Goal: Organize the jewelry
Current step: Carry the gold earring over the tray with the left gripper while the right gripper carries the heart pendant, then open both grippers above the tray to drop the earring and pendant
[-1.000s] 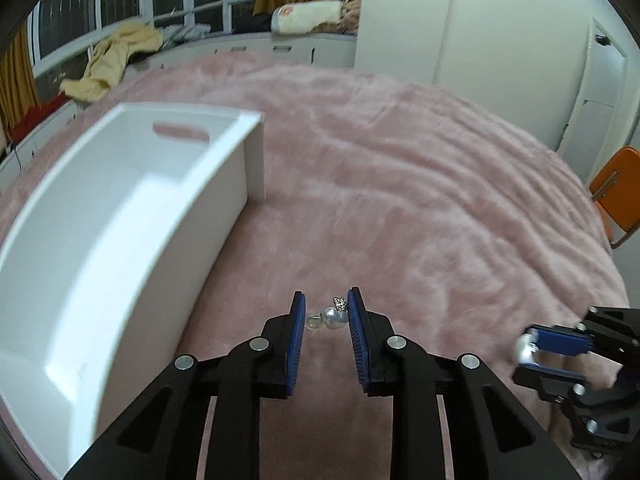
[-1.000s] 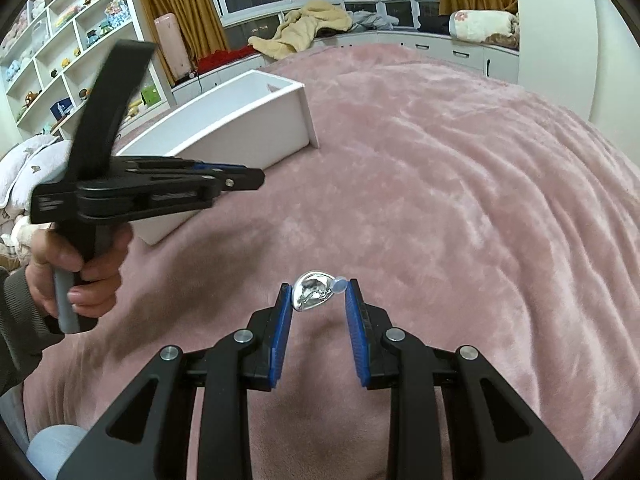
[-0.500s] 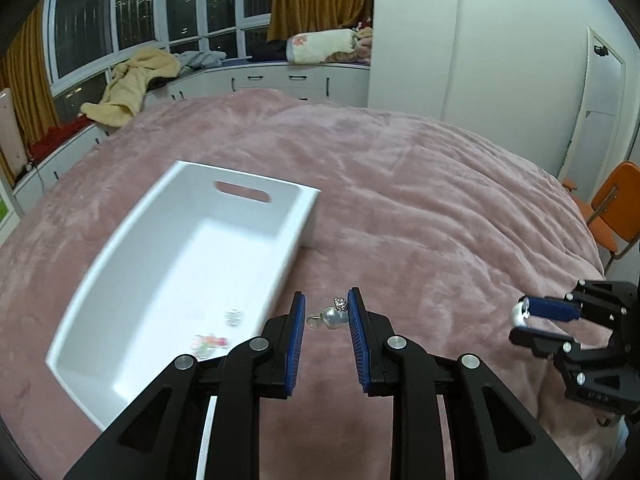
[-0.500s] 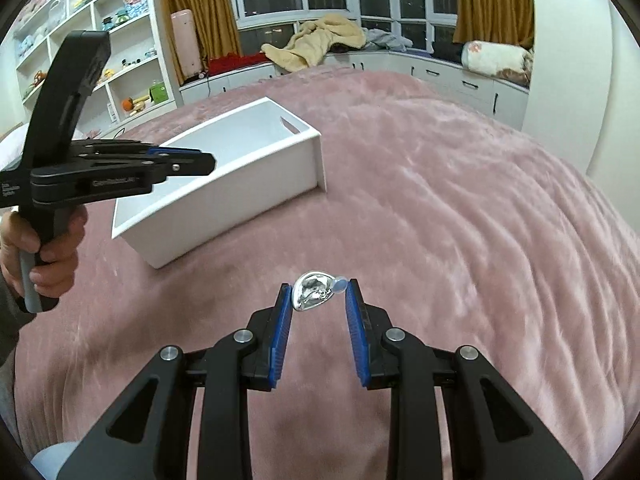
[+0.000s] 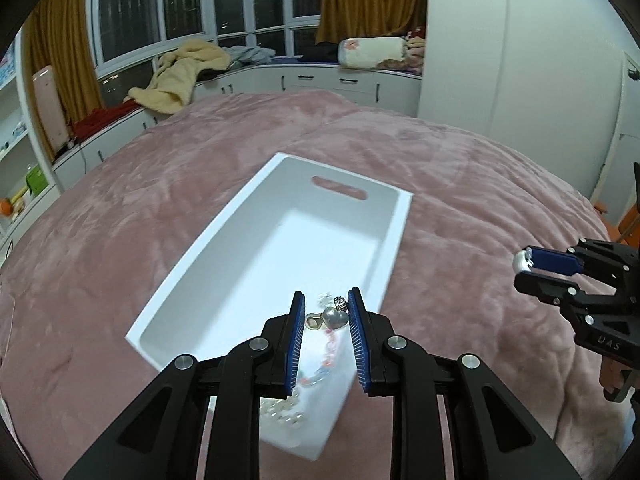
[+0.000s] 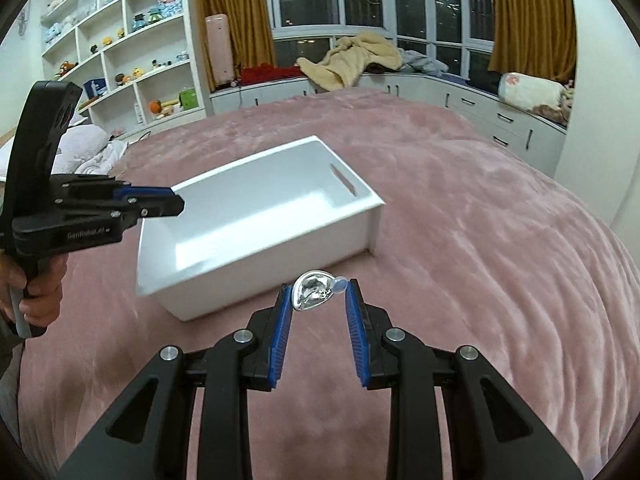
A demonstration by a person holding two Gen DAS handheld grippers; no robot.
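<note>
My left gripper (image 5: 326, 307) is shut on a pearl earring (image 5: 334, 317) with a sparkly stud, and hangs above the near end of the white box (image 5: 224, 222). Bead bracelets (image 5: 326, 354) lie on the box floor below it. My right gripper (image 6: 318, 294) is shut on a silver drop-shaped earring (image 6: 311, 291) with a clear backing, in the air just before the box's long side wall (image 6: 256, 270). From the left wrist view the right gripper (image 5: 526, 266) shows at the right, off the box. The left gripper (image 6: 176, 200) shows over the box's left end.
The box rests on a pink plush blanket (image 5: 460, 184) that covers the bed. A person's hand (image 6: 38, 292) grips the left handle. Toy shelves (image 6: 132, 52) stand at the left, a window bench with a yellow blanket (image 6: 352, 58) behind, a white wardrobe (image 5: 520, 48) at the right.
Both grippers rose and moved toward the box, each keeping its earring. The left one went from beside the box to above its near end, so the jewellery inside now shows.
</note>
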